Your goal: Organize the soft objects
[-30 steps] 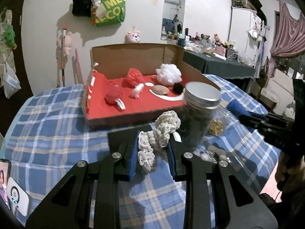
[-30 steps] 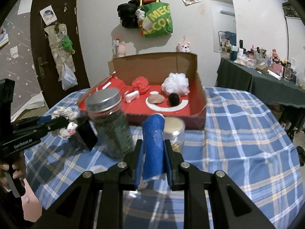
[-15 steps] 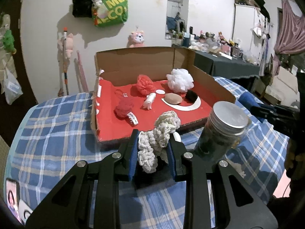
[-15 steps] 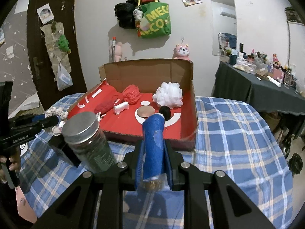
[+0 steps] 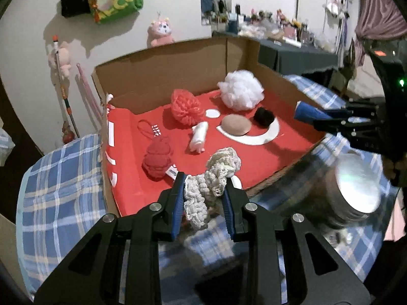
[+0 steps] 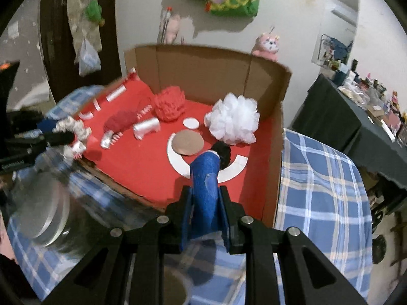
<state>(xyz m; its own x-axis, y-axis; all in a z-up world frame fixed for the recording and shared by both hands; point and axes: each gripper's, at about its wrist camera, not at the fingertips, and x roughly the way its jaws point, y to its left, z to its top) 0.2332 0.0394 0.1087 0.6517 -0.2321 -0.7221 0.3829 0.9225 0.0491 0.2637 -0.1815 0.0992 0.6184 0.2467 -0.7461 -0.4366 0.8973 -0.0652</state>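
My left gripper is shut on a cream crocheted piece, held over the near edge of a cardboard box lined in red. The right gripper is shut on a rolled blue cloth above the box's near right corner; that blue cloth also shows at the right of the left wrist view. Inside the box lie a white pouf, a coral pouf, a red knitted piece, a small white plush, a tan pad and a black pompom.
A dark jar with a silver lid stands on the blue plaid cloth beside the box's near right edge, blurred jar at lower left in the right wrist view. Bags hang on the wall behind. A dark cluttered side table stands at right.
Both grippers have travelled forward toward the box with their loads and now hang over its near edge. The jar has slid from centre to the side of each view.
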